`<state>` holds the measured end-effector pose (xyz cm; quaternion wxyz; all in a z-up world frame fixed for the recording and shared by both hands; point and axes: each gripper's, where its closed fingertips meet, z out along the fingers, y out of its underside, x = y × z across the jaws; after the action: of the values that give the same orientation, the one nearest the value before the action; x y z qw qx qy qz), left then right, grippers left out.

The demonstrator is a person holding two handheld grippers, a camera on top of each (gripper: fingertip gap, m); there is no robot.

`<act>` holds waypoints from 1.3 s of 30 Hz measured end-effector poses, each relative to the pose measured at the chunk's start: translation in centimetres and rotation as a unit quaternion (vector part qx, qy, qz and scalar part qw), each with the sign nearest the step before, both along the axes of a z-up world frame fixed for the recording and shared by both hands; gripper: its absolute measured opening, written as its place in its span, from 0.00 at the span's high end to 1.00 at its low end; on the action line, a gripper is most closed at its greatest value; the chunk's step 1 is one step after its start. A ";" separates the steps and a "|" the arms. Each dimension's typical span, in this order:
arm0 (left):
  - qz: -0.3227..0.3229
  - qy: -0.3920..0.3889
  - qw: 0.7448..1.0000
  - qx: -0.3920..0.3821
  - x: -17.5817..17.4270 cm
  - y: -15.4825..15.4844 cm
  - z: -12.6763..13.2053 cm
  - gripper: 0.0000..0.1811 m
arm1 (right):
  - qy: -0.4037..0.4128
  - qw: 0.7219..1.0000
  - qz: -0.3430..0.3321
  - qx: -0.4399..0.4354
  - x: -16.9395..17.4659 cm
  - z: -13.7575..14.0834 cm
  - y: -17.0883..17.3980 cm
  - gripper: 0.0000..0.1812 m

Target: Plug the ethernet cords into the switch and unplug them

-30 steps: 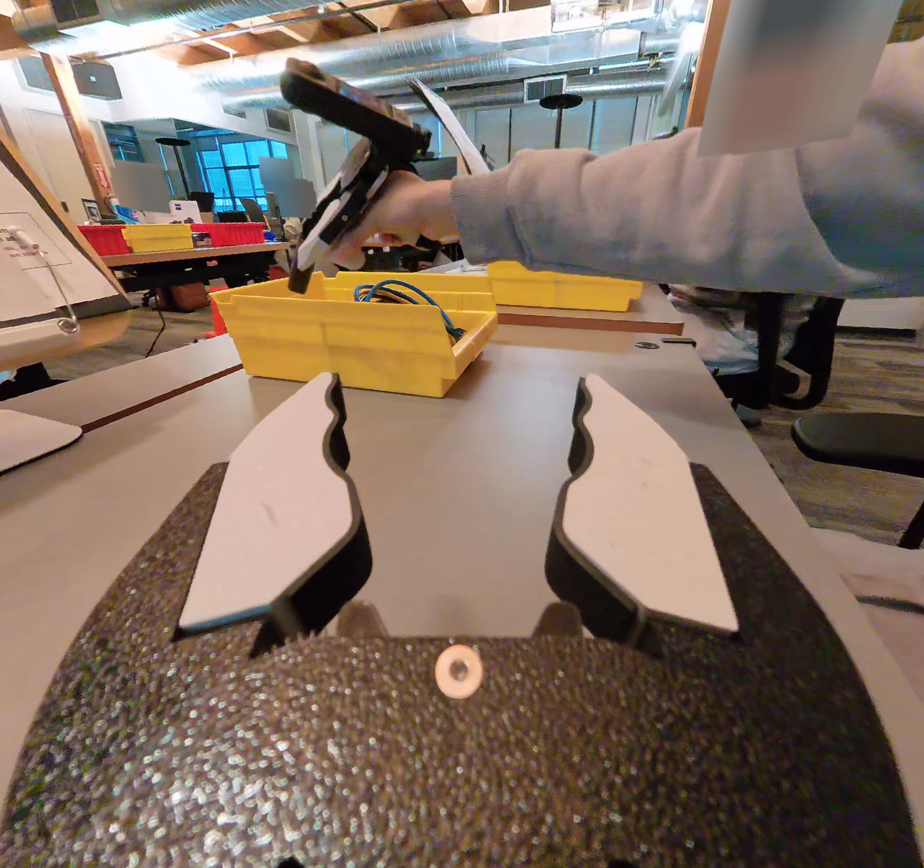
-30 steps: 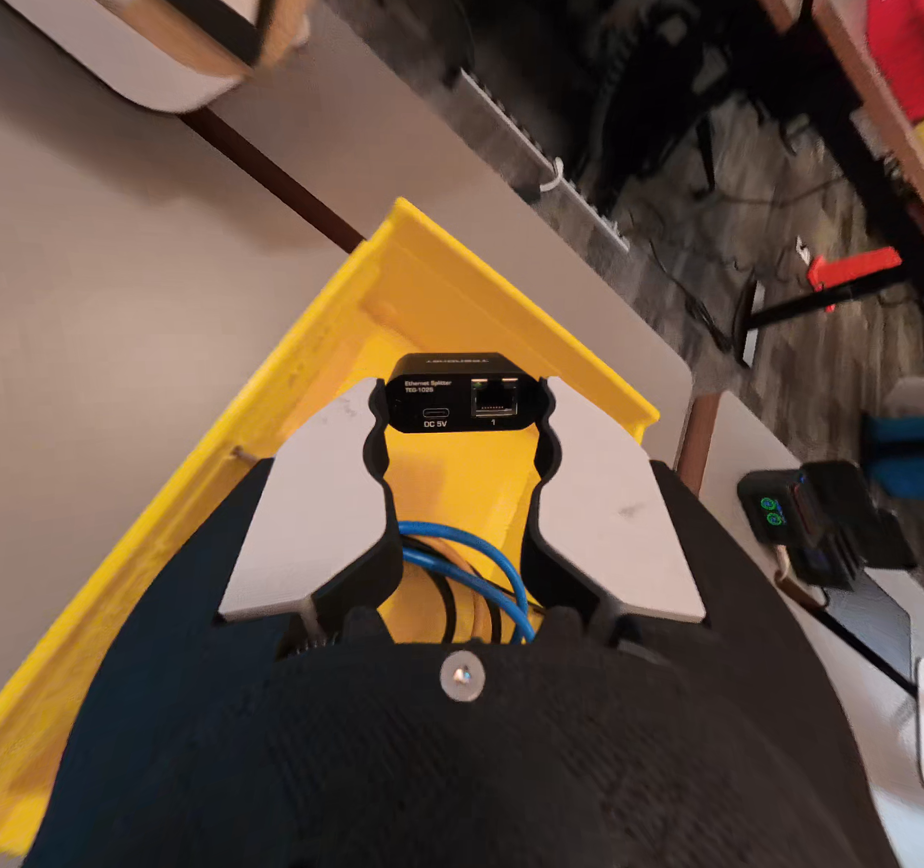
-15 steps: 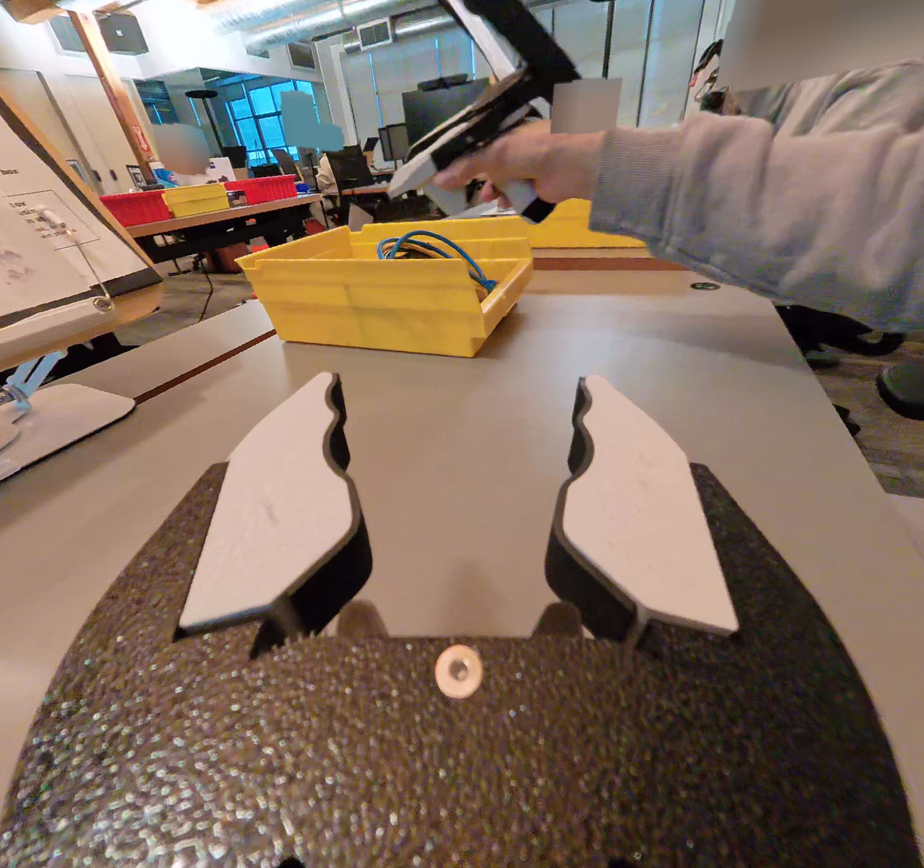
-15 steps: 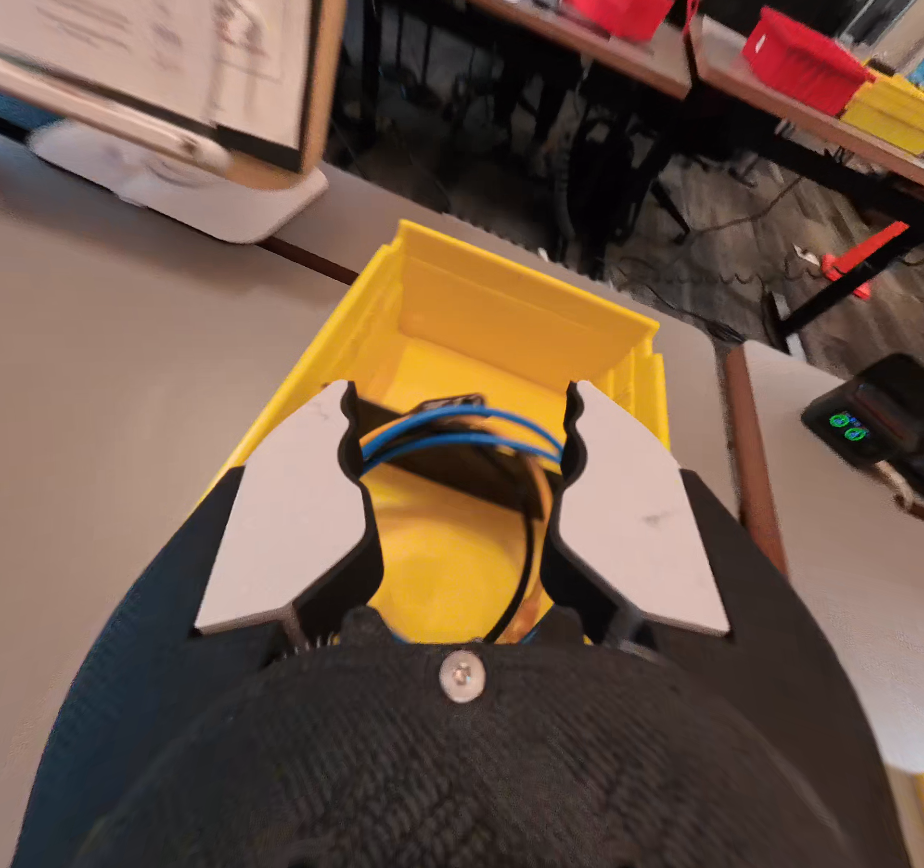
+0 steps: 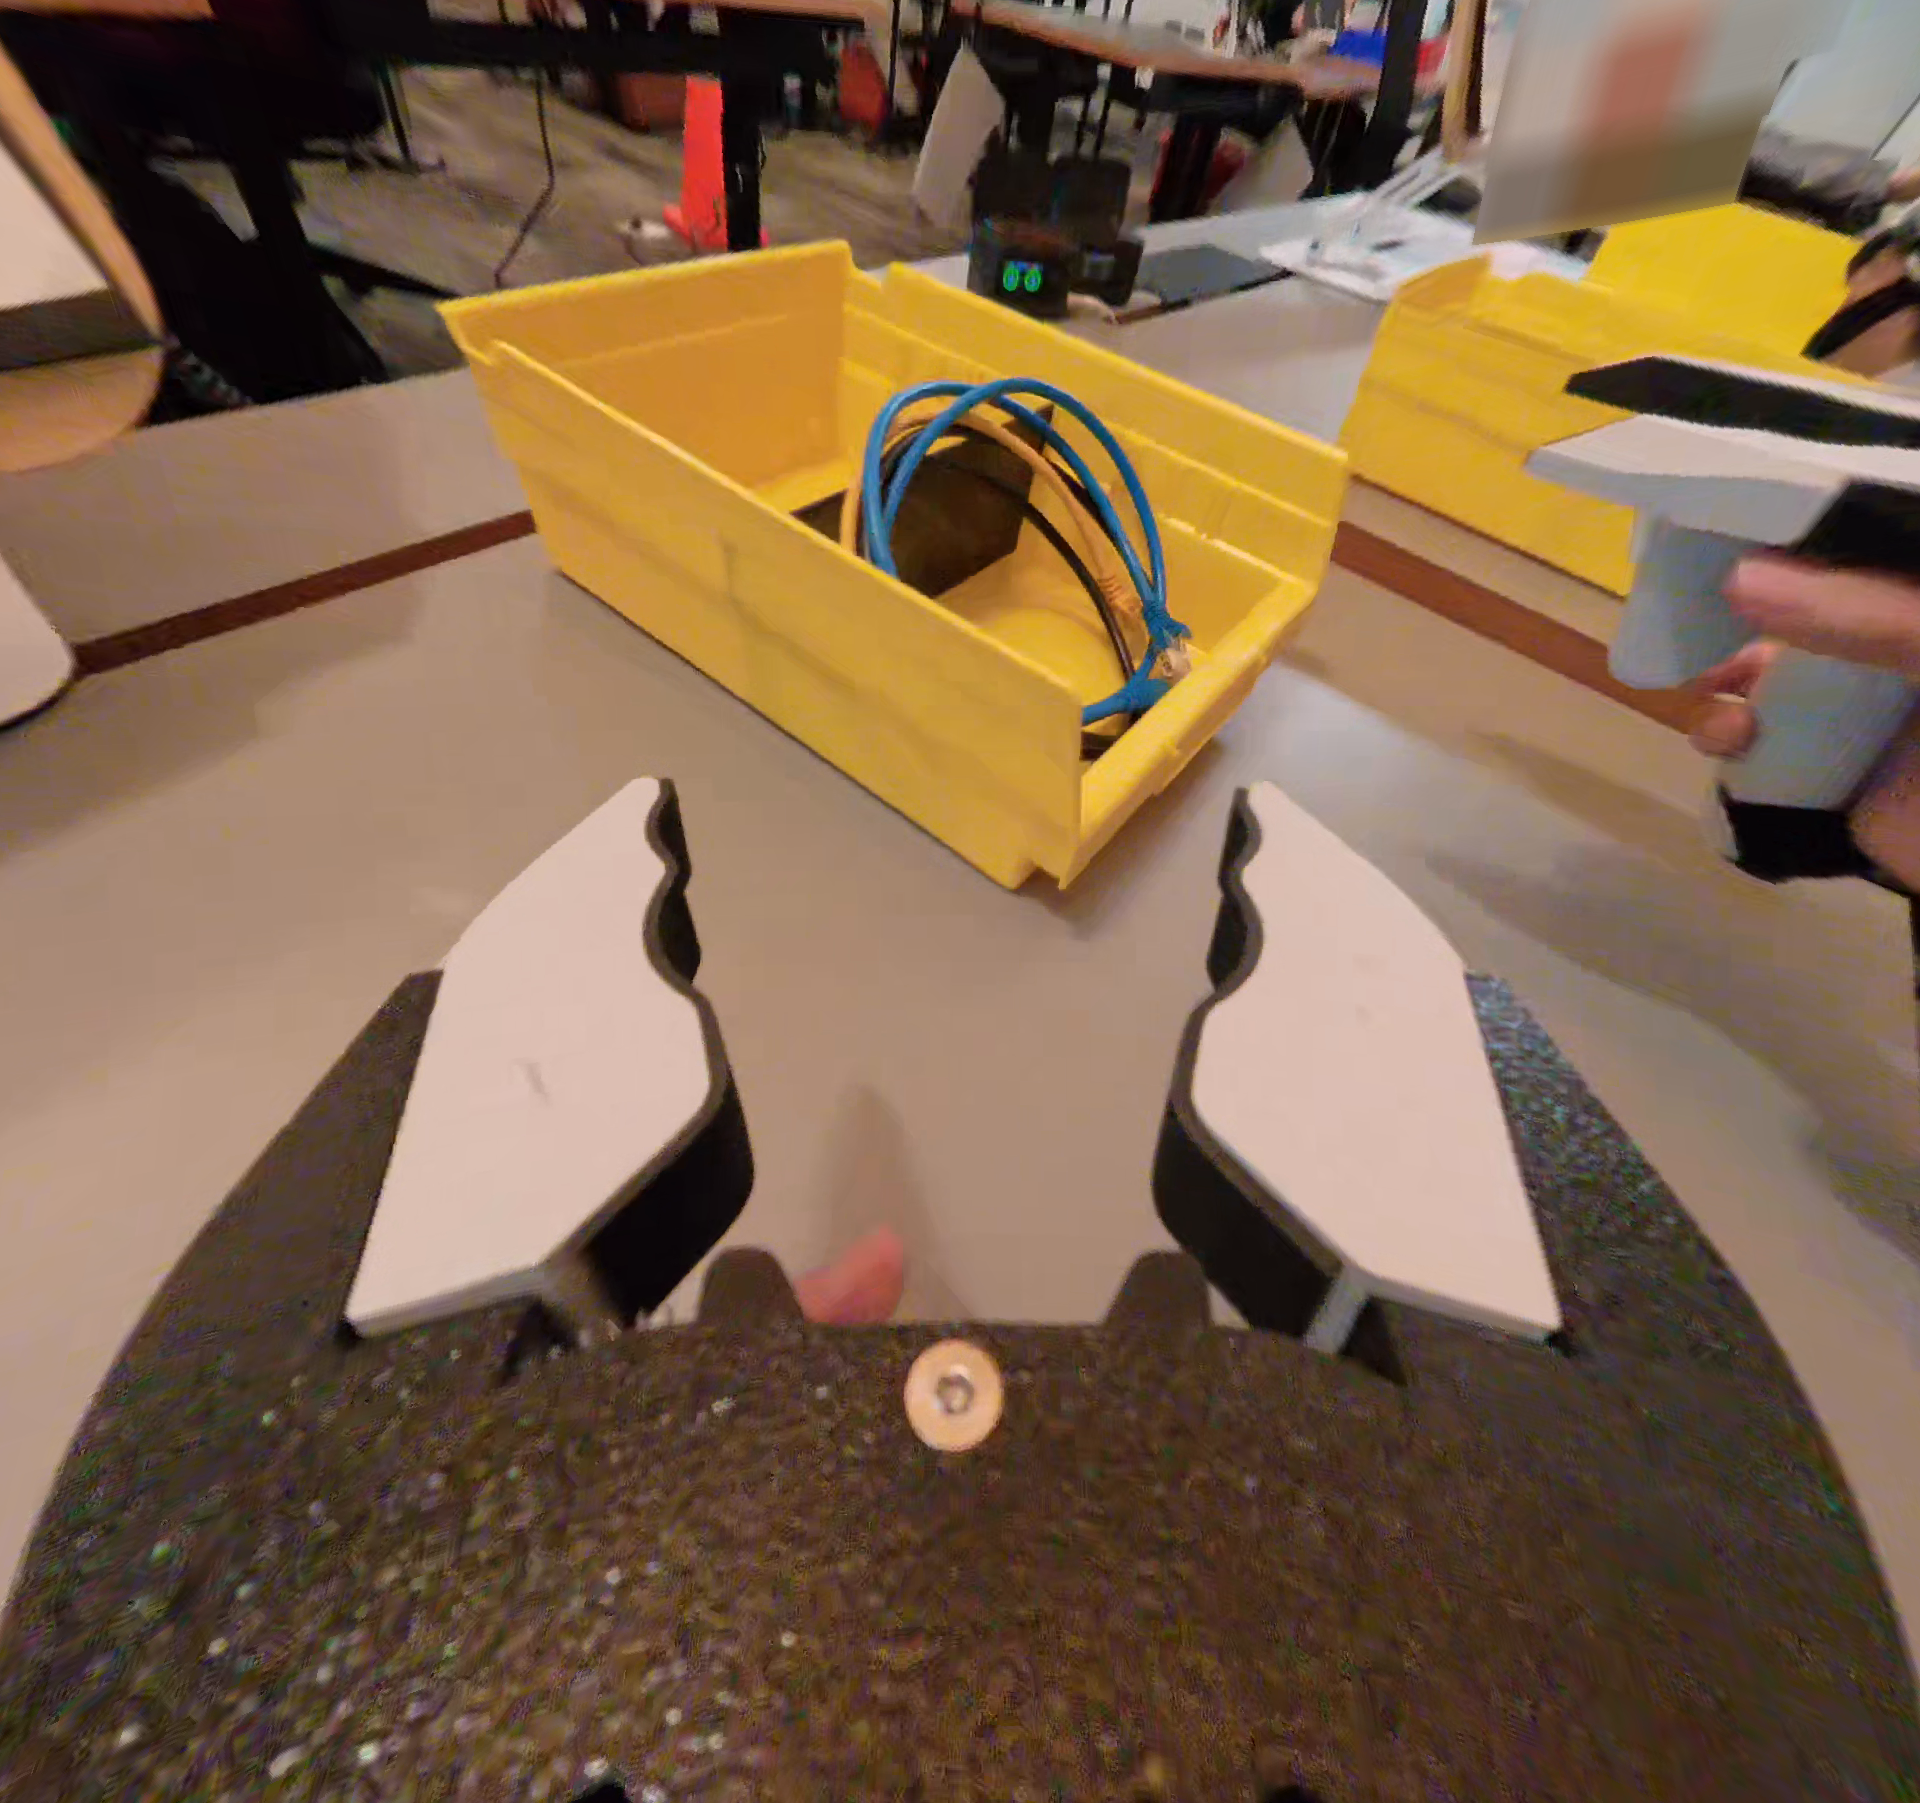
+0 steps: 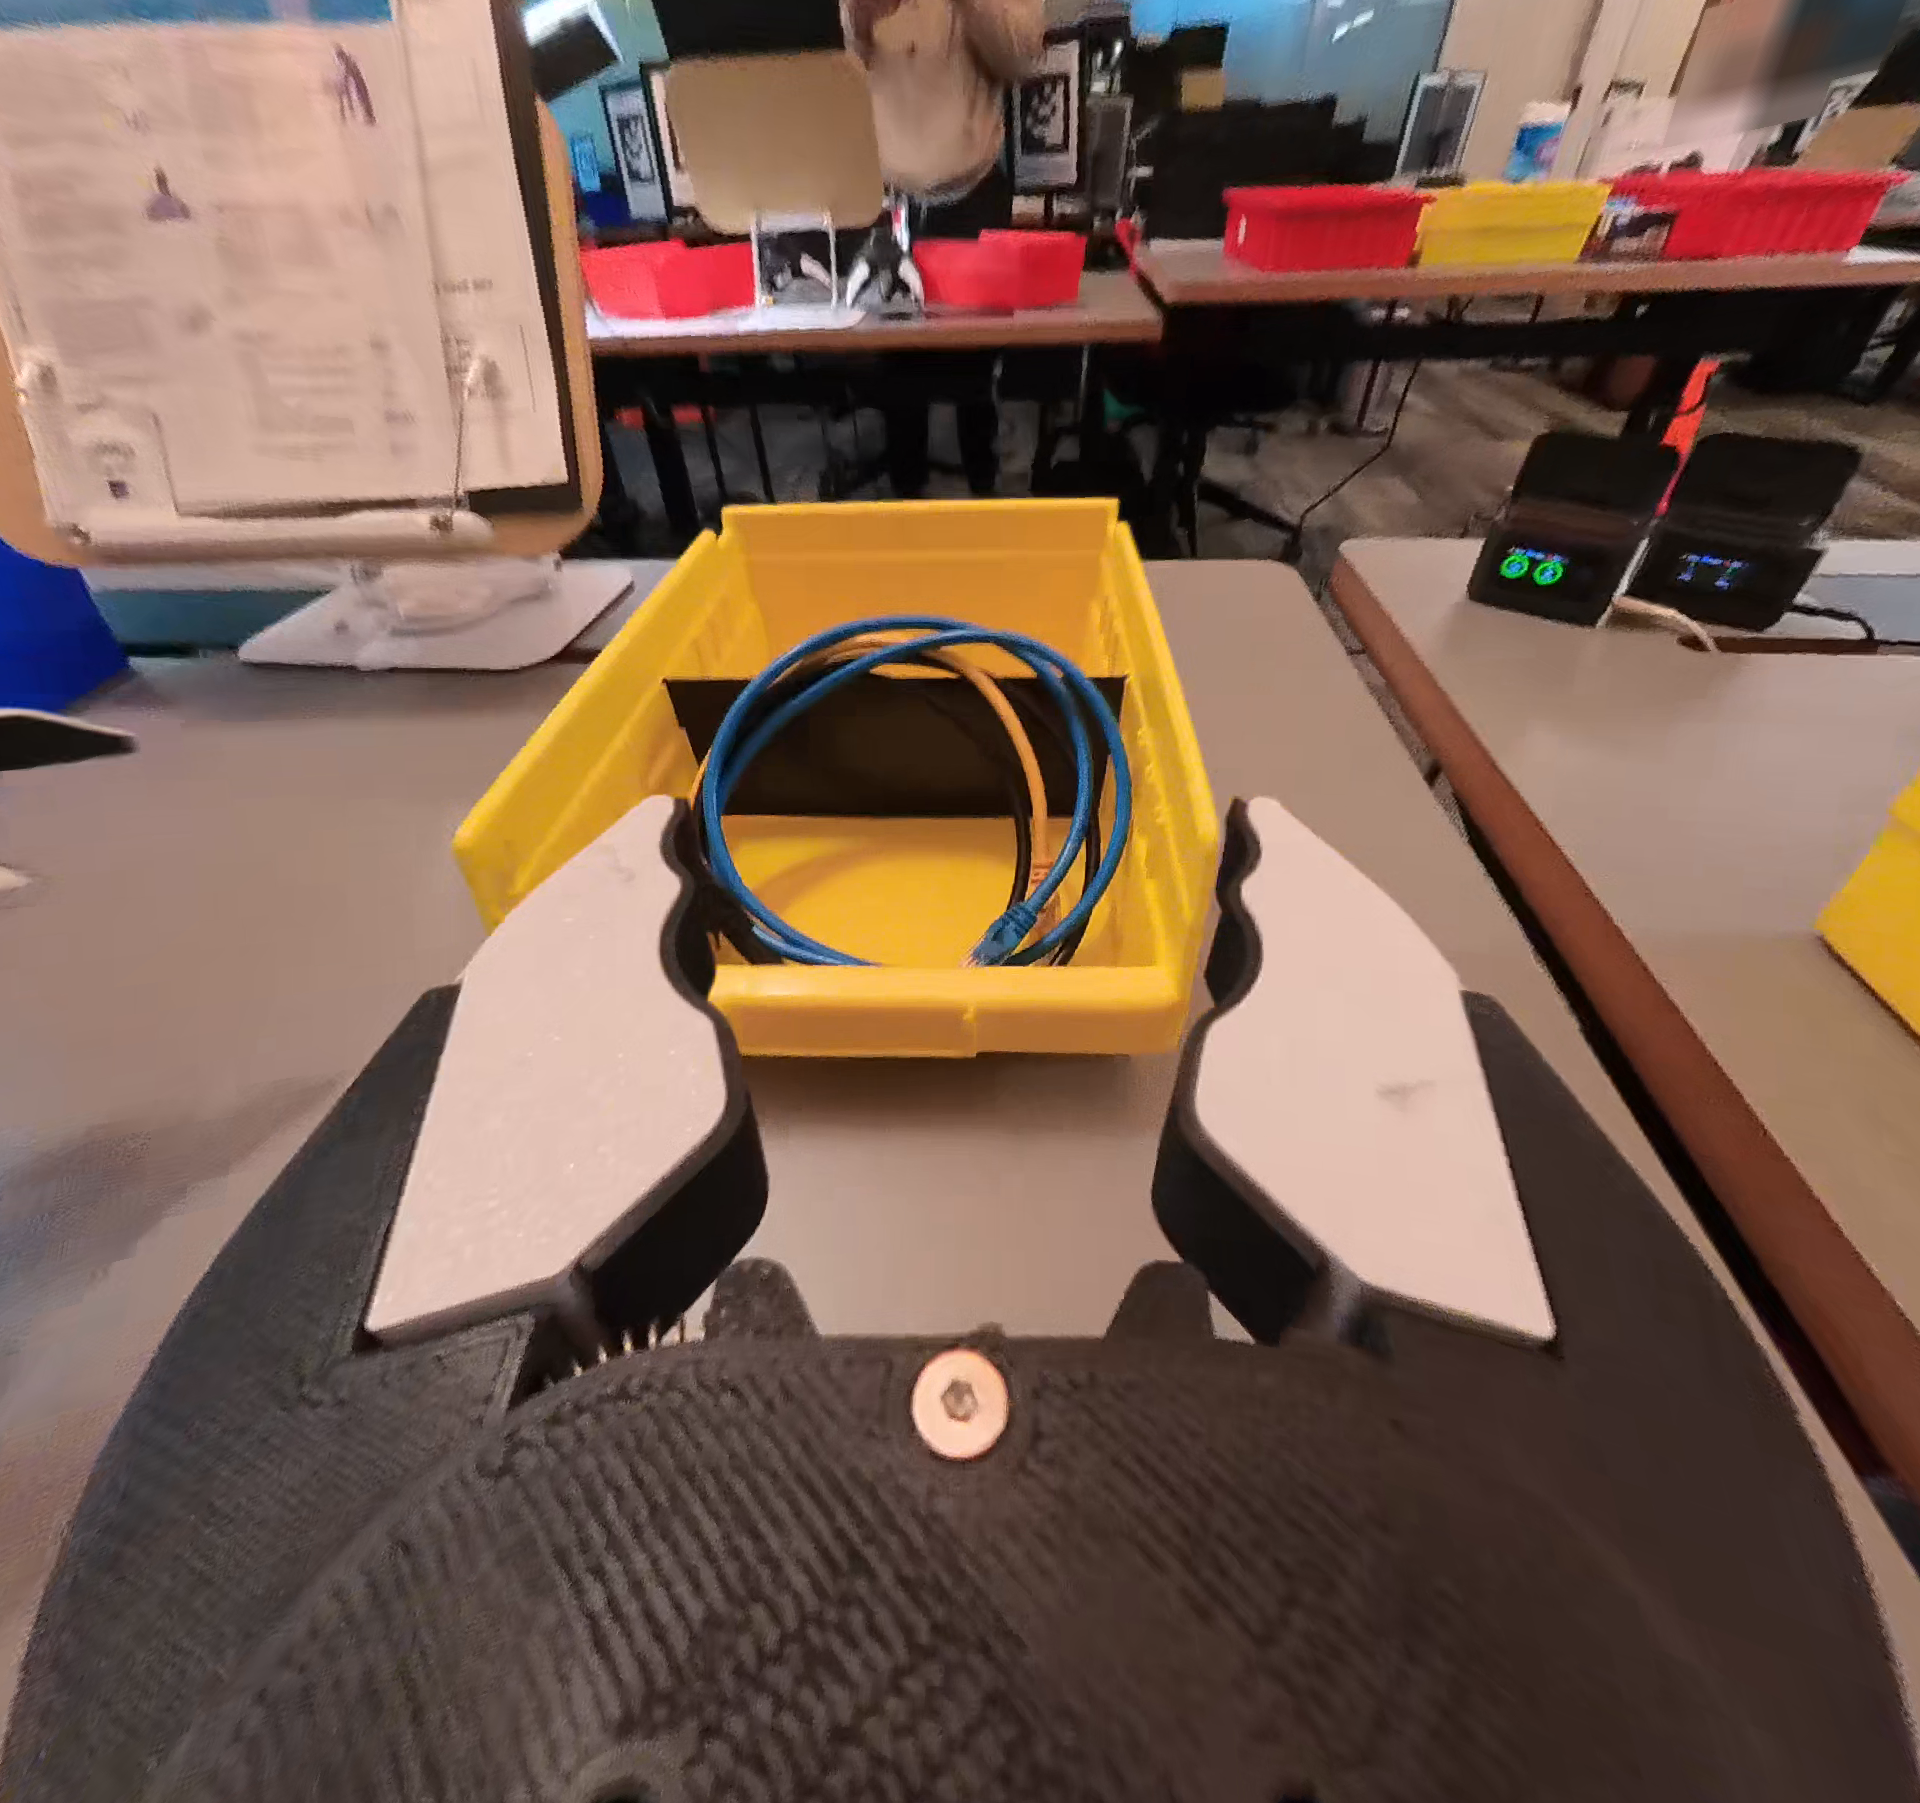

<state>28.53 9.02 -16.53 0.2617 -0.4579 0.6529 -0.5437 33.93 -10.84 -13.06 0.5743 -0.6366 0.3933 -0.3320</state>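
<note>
A yellow bin (image 6: 935,1010) stands on the grey table, with a black divider (image 6: 883,756) across it. Blue, yellow and black ethernet cords lie coiled in its near compartment. The blue cord's plug (image 6: 1003,934) rests near the front wall. The switch is hidden behind the divider. My right gripper (image 6: 956,818) is open and empty, level with the table just in front of the bin. My left gripper (image 5: 951,818) is open and empty, short of the bin (image 5: 727,548), which it sees at an angle. The blue plug (image 5: 1164,626) and the right gripper (image 5: 1579,423) also show there.
A document stand (image 6: 281,226) stands at the far left of the table. A second yellow bin (image 5: 1507,423) sits on the adjoining table to the right. Black devices with green lights (image 6: 1558,548) stand behind it. A seam (image 5: 312,590) joins the tables.
My right gripper opened off the switch in the bin's far compartment, drew back out and came down level in front of the bin. My left gripper tipped down and moved nearer the bin.
</note>
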 end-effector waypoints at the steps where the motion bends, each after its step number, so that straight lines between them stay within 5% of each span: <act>1: 0.003 0.026 1.000 0.008 1.3 -1.4 -0.3 0.45 | -0.003 1.000 -0.006 0.001 0.1 0.1 -0.4 0.48; 4: 0.018 0.086 0.996 0.010 4.7 -5.2 -1.0 0.41 | 0.002 1.000 -0.010 -0.014 0.2 0.0 -1.1 0.48; 7: 0.087 0.098 0.989 0.065 8.3 -5.5 -2.6 0.42 | 0.003 1.000 -0.008 -0.001 0.1 0.4 -1.6 0.49; 10: 0.112 0.129 0.982 0.086 10.5 -5.4 -4.7 0.53 | -0.003 1.000 -0.001 0.023 -0.1 1.3 -2.2 0.51; 16: 0.162 0.119 0.967 0.159 12.3 -1.3 -6.1 0.86 | -0.018 0.999 0.004 0.029 -0.3 2.0 -2.5 0.55; 20: 0.133 0.100 0.970 0.175 10.5 2.3 -5.8 0.91 | -0.020 0.999 0.022 0.016 -0.6 2.2 -1.9 0.56; 24: 0.097 0.098 0.974 0.181 4.8 6.9 -5.6 0.92 | -0.027 0.999 0.036 0.018 -1.0 2.6 -1.0 0.60; 30: 0.043 0.131 0.978 0.157 -9.6 16.3 -5.9 0.96 | -0.045 0.994 0.104 -0.007 -2.7 2.7 4.5 0.63; 39: 0.048 0.164 0.976 0.136 -29.4 28.3 -5.8 0.97 | -0.004 0.955 0.298 -0.003 -8.5 0.0 25.6 0.55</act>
<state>-0.85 37.37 -22.31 0.2367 -0.5320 0.7318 -0.3541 25.45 14.78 -13.02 0.6470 -0.7251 0.1825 -0.1492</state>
